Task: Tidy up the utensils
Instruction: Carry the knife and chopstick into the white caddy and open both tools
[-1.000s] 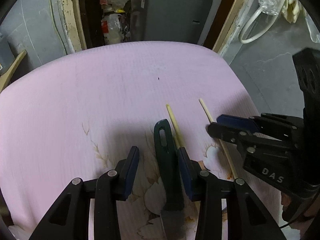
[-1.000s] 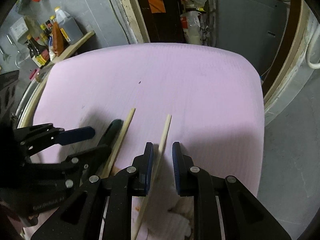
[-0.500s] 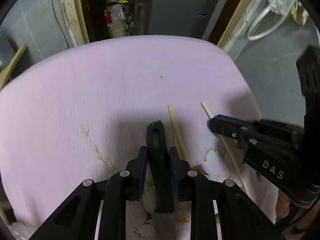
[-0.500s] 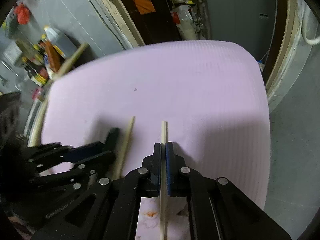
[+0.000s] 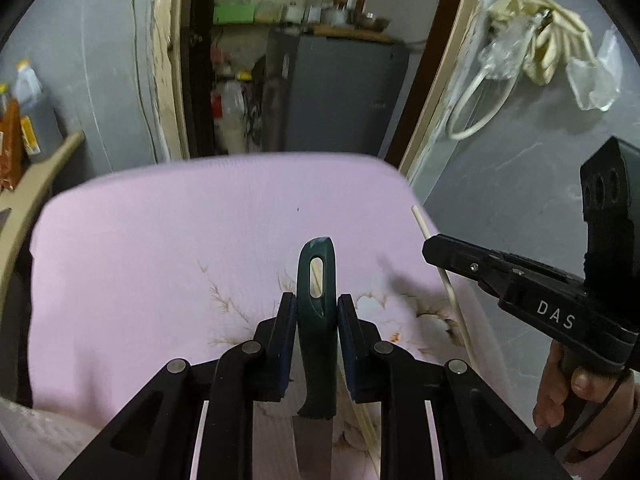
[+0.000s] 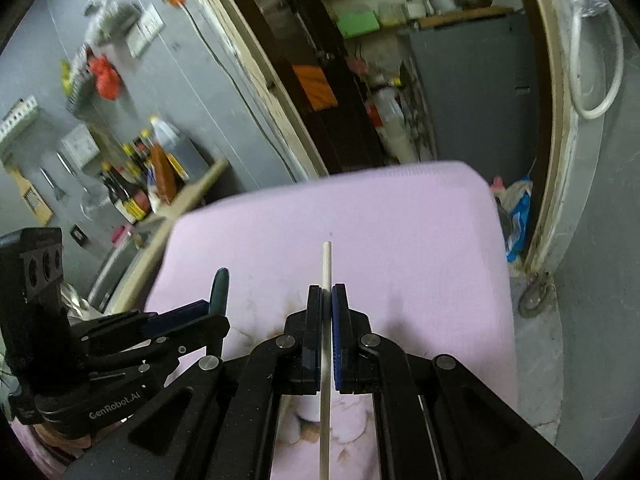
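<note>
i see the pink ribbed cloth (image 5: 160, 240) ending at a rounded far edge before a doorway. my left gripper (image 5: 316, 308) clamps the dark green knife (image 5: 316, 280) by its slotted handle, above the cloth. my right gripper (image 6: 327, 300) pinches a thin pale chopstick (image 6: 326, 264) pointing forward.
</note>
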Demonstrator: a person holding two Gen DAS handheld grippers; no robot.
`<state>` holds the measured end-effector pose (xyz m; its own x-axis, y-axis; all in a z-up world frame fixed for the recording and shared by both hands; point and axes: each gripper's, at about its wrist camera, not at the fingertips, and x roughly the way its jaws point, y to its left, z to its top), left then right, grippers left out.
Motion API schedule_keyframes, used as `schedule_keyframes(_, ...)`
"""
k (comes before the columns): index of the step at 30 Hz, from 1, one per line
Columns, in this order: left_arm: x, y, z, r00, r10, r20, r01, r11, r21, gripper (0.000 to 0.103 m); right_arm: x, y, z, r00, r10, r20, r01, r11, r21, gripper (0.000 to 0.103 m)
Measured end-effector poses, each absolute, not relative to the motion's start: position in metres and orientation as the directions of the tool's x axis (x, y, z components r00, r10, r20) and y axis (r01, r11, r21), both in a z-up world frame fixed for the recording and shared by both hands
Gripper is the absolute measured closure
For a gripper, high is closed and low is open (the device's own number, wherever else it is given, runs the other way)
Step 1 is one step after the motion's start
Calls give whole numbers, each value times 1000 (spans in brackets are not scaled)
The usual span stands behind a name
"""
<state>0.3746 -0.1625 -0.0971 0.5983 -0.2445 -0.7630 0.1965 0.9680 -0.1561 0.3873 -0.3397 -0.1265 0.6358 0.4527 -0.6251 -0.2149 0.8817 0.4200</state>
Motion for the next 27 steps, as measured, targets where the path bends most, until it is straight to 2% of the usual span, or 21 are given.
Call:
schedule_keyframes(9, 340, -141, -62, 686, -272, -675, 189, 962, -197, 84, 349, -345, -90, 749, 477, -460, -223, 835, 503, 99)
schedule_keyframes(15, 320, -126, -43, 725, -282, -628, 188, 959, -213, 84, 323, -342, -72, 798, 462, -387, -205, 811, 547, 99)
schedule_keyframes(27, 289, -87, 27, 772, -357, -527, 259, 932, -252, 84, 290, -305, -2, 884, 414, -217, -265, 826, 498, 99)
